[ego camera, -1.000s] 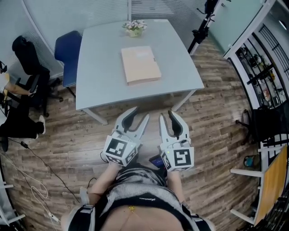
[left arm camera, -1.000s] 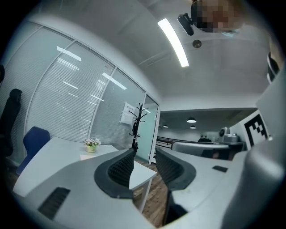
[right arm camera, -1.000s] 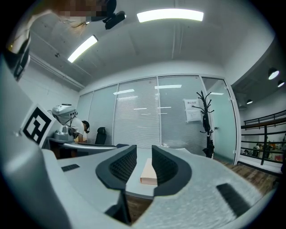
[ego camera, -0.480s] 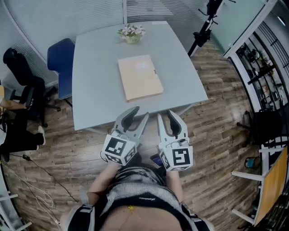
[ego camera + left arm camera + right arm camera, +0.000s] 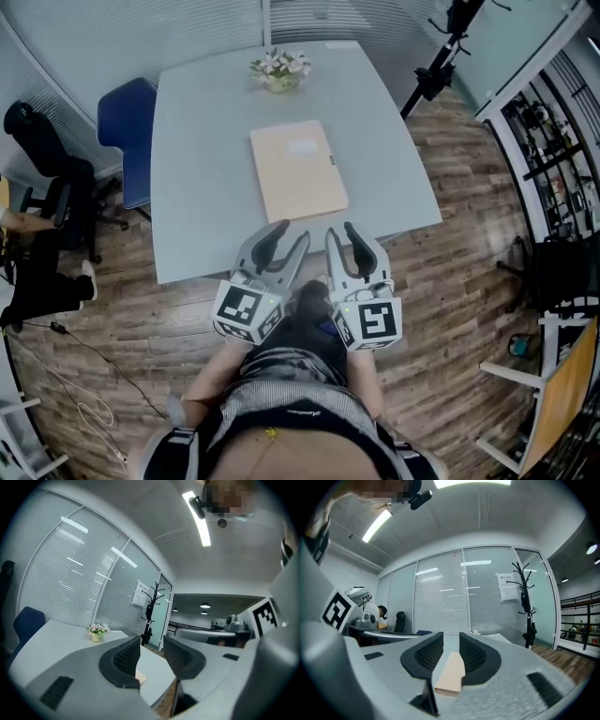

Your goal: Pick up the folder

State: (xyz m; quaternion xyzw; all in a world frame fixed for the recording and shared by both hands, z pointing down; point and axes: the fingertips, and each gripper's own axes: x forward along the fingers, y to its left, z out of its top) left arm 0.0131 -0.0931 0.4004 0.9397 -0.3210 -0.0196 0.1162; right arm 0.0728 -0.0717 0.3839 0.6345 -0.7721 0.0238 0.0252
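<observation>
The tan folder [image 5: 298, 171] lies flat in the middle of the pale grey table [image 5: 202, 187]. My left gripper [image 5: 292, 234] and right gripper [image 5: 341, 232] are held side by side and level at the table's near edge, short of the folder. The left gripper [image 5: 151, 644] is open, with nothing between its fingers; a sliver of the folder [image 5: 140, 677] shows past the left finger. The right gripper [image 5: 451, 641] stands narrowly open and empty, and the folder [image 5: 451, 672] shows through its gap, farther along the table.
A small pot of flowers [image 5: 281, 67] stands at the table's far edge. A blue chair [image 5: 127, 127] is at the table's left, with a black office chair [image 5: 56, 178] beyond it. A black stand [image 5: 441, 56] rises at the far right. Shelving [image 5: 562, 169] lines the right side.
Both grippers have come forward together to the table's near edge, and the table and folder now sit closer in the head view. The jaw gaps look unchanged.
</observation>
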